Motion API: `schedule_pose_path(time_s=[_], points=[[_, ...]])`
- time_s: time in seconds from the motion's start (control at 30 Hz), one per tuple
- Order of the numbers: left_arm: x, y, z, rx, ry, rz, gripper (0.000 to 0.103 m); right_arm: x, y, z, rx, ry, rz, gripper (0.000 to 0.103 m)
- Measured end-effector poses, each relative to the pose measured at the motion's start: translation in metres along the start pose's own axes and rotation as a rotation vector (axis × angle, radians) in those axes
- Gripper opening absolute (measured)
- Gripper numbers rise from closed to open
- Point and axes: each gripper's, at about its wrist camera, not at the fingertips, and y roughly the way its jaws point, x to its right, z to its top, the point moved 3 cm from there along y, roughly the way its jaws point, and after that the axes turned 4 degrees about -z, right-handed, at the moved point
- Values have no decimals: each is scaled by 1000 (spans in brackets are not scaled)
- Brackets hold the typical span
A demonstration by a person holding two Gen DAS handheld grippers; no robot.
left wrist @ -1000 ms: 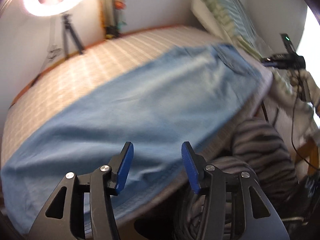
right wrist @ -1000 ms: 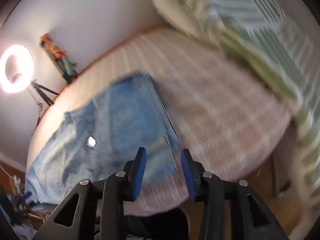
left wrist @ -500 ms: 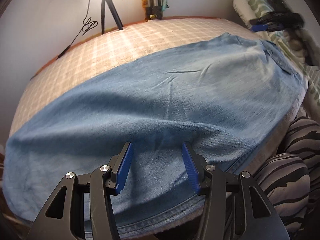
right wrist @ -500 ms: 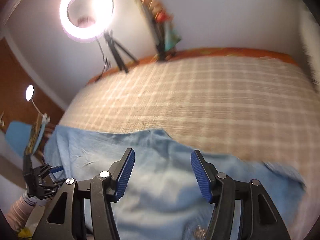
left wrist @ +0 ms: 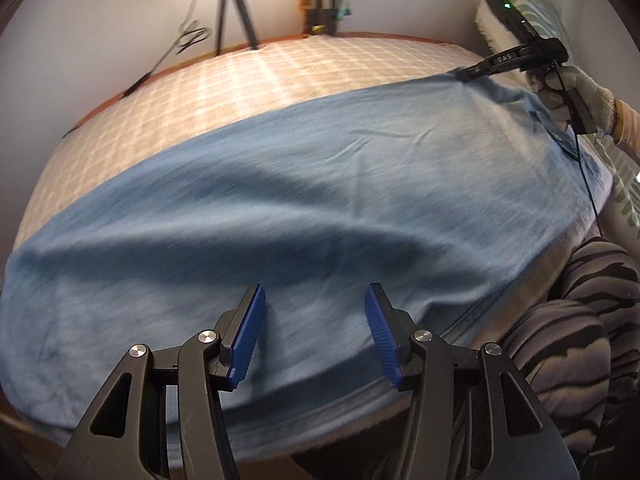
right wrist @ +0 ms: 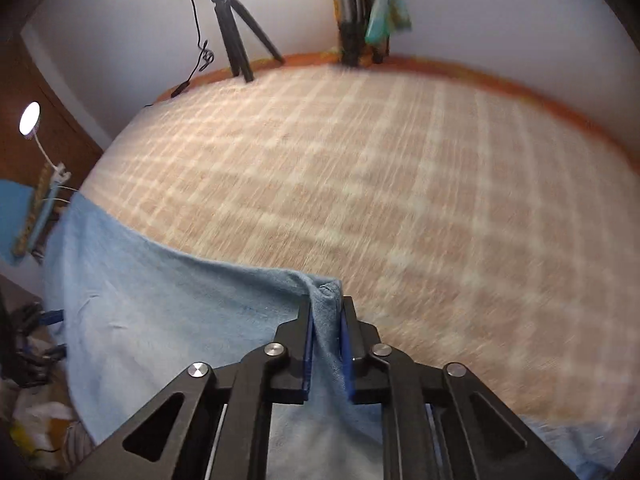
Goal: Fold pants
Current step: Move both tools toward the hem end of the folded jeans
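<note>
While our right tongs (right wrist: 326, 344), just closing, are pinching the pants (left wrist: 320, 200) corner and our left tongs (left wrist: 312, 336) are hovering open, we are risking denim slipping out.

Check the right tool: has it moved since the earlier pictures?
Yes. The right tool swung from the striped-pillow end toward the tripod wall, and its jaws have just closed onto the pants edge.

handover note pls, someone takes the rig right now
Right gripper: jaws just closed, shut on a corner fold of the pants.
Left gripper: open, over the near edge of the pants, nothing between the pads.
Pants: spread flat along the near side of the bed.
Done: right grip only.
Left: probably grip with the left, then make every fold.
</note>
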Motion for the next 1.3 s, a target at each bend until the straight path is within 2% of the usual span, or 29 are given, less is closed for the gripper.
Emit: schedule_pose_path(time_s=[0.07,0.17,0.23,0.27,0.3,0.37,0.4,0.47,0.6,0.83,0.97,1.13,1.3], points=[[-11,-6,-8,-11,-30,21,51,2,3,5,10,-13,-45,6],[-30,-20,-21,-13,-88,61,51,-6,20,4,-25,-73,-104,9],[-43,-33,-26,-1,-127,99,51,-10,17,5,-24,-102,-136,17],[-51,-39,-28,8,-151,112,51,-9,14,6,-21,-96,-152,33],[-59,-46,-31,20,-180,125,51,-9,5,7,-3,-87,-170,42],[-76,-58,-39,40,-237,151,54,-14,-13,8,34,-85,-157,44],[-85,-63,-44,48,-271,162,60,-20,-21,8,49,-91,-145,50],[-105,-72,-56,62,-345,180,62,-36,-39,6,79,-105,-98,63],[-151,-88,-89,84,-523,208,63,-77,-70,-5,101,-139,61,64],[-246,-117,-144,144,-822,267,62,-166,-94,-28,70,-330,207,64],[-293,-122,-162,205,-997,239,62,-215,-89,-41,25,-438,268,60],[-329,-102,-176,173,-1116,258,62,-267,-71,-64,-52,-600,295,55],[-328,-95,-183,188,-1156,280,62,-303,-45,-83,-120,-717,310,55]])
